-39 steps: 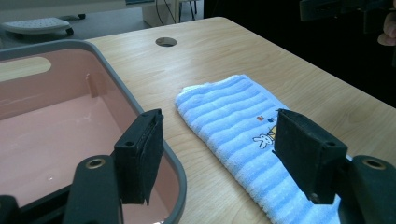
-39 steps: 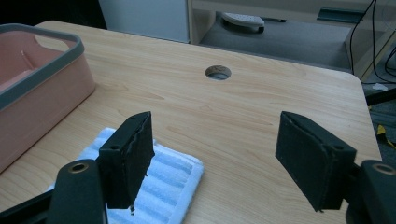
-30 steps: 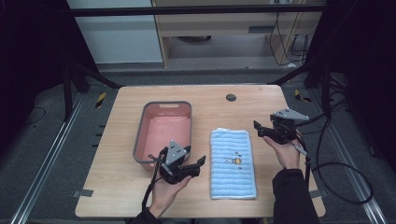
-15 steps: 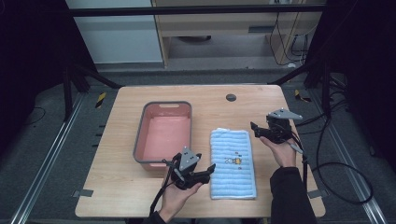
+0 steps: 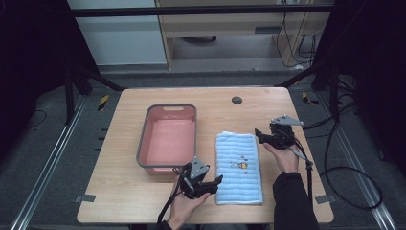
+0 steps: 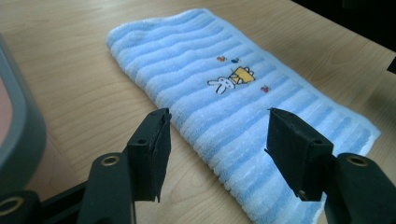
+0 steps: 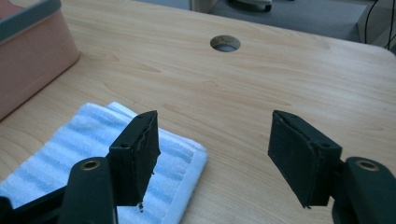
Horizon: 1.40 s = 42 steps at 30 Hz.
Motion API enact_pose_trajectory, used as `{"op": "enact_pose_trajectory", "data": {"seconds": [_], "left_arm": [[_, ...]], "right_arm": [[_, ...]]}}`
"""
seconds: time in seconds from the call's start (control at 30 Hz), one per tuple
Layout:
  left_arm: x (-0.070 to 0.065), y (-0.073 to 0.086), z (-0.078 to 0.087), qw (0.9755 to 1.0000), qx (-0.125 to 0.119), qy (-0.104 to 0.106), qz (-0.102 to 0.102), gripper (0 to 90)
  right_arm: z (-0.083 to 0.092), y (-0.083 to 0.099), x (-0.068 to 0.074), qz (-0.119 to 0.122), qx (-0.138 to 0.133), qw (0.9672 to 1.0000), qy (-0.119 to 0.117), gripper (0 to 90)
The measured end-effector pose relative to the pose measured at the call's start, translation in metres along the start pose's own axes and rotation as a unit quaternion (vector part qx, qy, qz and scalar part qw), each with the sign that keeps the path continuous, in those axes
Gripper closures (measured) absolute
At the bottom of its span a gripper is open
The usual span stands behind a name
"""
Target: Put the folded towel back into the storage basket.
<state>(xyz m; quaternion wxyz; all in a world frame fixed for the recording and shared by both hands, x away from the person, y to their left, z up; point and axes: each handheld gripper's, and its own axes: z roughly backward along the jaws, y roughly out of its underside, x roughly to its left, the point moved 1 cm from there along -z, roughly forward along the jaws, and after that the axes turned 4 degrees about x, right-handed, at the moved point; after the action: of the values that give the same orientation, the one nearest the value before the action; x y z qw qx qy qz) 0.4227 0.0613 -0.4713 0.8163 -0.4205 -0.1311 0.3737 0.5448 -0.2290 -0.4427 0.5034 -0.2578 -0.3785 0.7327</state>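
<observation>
Two hand-held grippers hover at opposite corners of a folded blue towel [image 5: 239, 167] on a wooden table [image 5: 115, 191].

The left gripper [image 5: 208, 184] is at the towel's near left corner, the right gripper [image 5: 261, 135] at its far right corner; both have jaws spread, just closing slightly, pinching nothing. A pink tub [image 5: 143, 143] sits left of the towel.
</observation>
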Motion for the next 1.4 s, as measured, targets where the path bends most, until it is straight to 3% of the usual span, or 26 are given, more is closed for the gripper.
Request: {"op": "enact_pose_trajectory", "data": {"seconds": [0.5, 1.17, 1.4], "left_arm": [[-0.005, 0.017, -0.019, 0.9996, 0.029, -0.001, -0.005, 45.0], [-0.011, 0.024, -0.032, 0.9986, 0.052, 0.0, -0.004, 55.4], [-0.011, 0.026, -0.034, 0.9984, 0.056, 0.005, 0.005, 60.6]], "right_arm": [[-0.027, 0.014, 0.006, 0.008, 0.034, 0.9992, -0.017, 41.9], [-0.054, 0.032, 0.017, 0.024, 0.093, 0.9946, -0.039, 49.2], [-0.056, 0.038, 0.013, 0.006, 0.096, 0.9943, -0.046, 52.3]]}}
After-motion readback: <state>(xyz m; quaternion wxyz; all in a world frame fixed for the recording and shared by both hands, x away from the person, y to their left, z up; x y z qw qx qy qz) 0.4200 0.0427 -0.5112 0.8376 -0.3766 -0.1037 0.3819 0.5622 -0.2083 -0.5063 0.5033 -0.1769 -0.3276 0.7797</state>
